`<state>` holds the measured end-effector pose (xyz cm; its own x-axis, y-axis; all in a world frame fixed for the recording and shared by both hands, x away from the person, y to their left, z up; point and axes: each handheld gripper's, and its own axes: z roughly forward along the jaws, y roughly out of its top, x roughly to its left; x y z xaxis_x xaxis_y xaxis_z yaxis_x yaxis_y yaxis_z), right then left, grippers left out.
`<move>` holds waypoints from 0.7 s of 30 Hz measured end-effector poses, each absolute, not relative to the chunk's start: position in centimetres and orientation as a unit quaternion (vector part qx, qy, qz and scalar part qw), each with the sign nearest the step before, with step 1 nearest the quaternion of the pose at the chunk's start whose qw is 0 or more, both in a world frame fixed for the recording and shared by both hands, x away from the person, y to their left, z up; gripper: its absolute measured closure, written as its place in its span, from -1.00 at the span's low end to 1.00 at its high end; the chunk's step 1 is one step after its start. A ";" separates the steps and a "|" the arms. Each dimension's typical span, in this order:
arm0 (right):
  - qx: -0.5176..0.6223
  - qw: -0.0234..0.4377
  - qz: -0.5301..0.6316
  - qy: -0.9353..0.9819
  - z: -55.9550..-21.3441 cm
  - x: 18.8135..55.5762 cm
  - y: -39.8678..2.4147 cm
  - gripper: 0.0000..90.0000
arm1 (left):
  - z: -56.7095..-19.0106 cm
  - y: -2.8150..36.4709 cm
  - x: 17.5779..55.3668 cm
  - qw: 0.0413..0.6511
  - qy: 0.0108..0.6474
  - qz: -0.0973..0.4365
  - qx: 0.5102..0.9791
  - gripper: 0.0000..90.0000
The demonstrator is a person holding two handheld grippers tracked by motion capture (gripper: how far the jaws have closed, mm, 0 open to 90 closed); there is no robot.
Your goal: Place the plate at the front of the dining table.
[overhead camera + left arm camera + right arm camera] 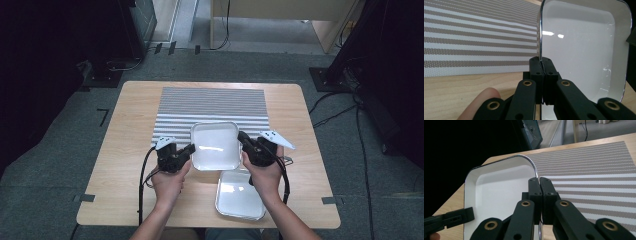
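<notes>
So I've got both grippers pinched shut on the rim of the white tray [215,145], my left gripper [189,150] on its left edge and my right gripper [242,137] on its right edge. The tray sits over the near edge of the striped placemat [212,102], about mid-table. A second tray [240,195] rests on the bare wooden table [130,130] just in front of me. The room's got grey carpet [50,150] with cables [365,150] trailing on the right and dark gear at the sides.
</notes>
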<state>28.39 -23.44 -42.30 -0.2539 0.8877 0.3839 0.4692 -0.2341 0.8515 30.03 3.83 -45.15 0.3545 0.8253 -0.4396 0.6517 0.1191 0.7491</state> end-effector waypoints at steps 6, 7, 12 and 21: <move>0.584 0.184 0.529 0.587 -42.4 30.2 -23.0 0.99 | -45.2 4.3 31.8 0.488 0.570 0.083 0.656 1.00; 0.586 0.182 0.528 0.587 -42.4 30.6 -22.9 0.99 | -45.3 4.3 32.0 0.487 0.571 0.083 0.656 1.00; 0.591 0.176 0.521 0.590 -42.4 32.0 -22.7 0.99 | -45.3 4.5 33.5 0.480 0.574 0.083 0.658 1.00; 0.602 0.169 0.518 0.584 -43.0 35.0 -22.6 0.99 | -45.3 4.4 36.1 0.467 0.579 0.088 0.663 1.00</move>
<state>34.96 -22.56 -42.97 -0.2195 0.8774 0.4266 0.5279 -0.2609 0.8082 36.14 4.36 -45.25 0.3147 0.8493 -0.4239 0.6857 0.1054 0.7202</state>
